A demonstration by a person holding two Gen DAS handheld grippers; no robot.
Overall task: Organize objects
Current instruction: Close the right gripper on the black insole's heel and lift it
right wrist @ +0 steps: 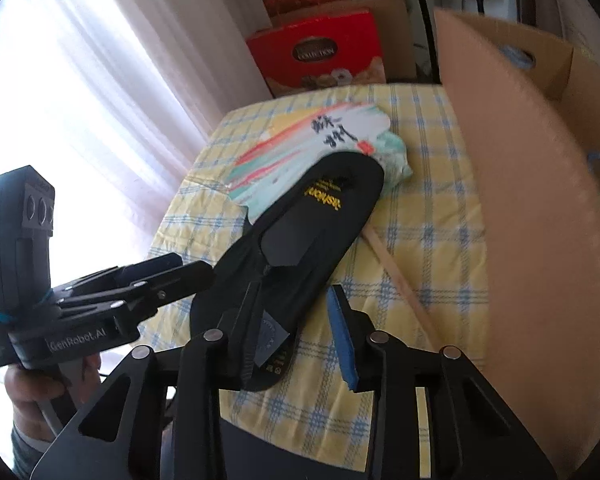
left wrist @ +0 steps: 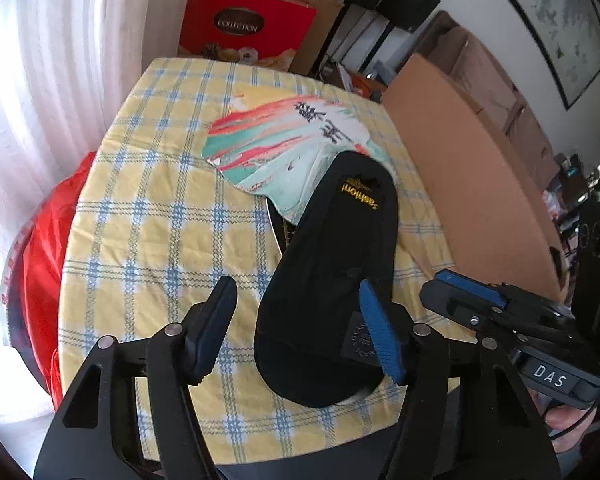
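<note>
Left wrist view: your left claw (left wrist: 296, 328) stands spread above the near end of a black slipper (left wrist: 328, 272); its blue pad (left wrist: 378, 336) overlaps the slipper's strap, the other finger hangs over the checked cloth, and neither is seen pressing. The slipper lies on the surface (left wrist: 148, 208), its far end resting on a painted fan (left wrist: 284, 148). Your right claw (left wrist: 466, 294) enters from the right, jaws near together.

Right wrist view: your right claw (right wrist: 296, 336) straddles the slipper's (right wrist: 300, 232) near end, jaws partly closed; I cannot tell whether the pads pinch it. The fan (right wrist: 300, 148) lies beneath the slipper's far end, its wooden handle (right wrist: 400, 276) running toward you beside a cardboard box (right wrist: 532, 184). Your left claw (right wrist: 188, 272) hovers at left.
</note>
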